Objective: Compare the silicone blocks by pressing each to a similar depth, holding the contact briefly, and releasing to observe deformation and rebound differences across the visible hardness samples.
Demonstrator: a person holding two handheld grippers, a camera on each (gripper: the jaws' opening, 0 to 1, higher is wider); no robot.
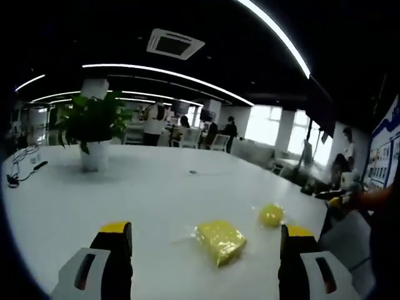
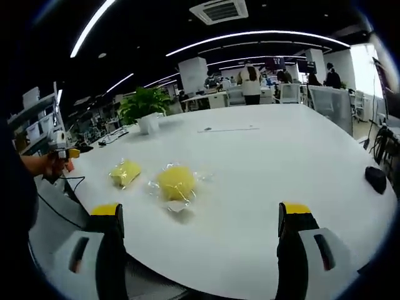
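Room: open office with dark ceiling, curved light strips, a ceiling vent [image 1: 175,44]; people stand and sit at desks far behind.
Surface: white worktop [image 1: 162,194], wide and mostly bare.
Left claw [image 1: 205,250]: jaws spread wide, holding nothing, raised above the near edge of the worktop.
Right claw [image 2: 200,234]: jaws likewise spread apart and gripping nothing, hovering over the worktop edge.
Silicone blocks: two yellow pieces, each in clear wrap, lying on the worktop apart from each other. In the left gripper view the flat squarish block [image 1: 220,240] lies between the jaws, the rounder block [image 1: 271,215] beyond it to the right. In the right gripper view the rounder block [image 2: 176,183] is nearer the claw, the flat one [image 2: 124,172] left of it.
Around: potted plant [image 1: 94,128] in a white pot stands well behind the blocks; black cables [image 1: 22,165] lie at the far left edge; a small dark object [image 2: 376,179] sits near the right edge in the right gripper view.
In the way: nothing lies between either claw and the blocks.
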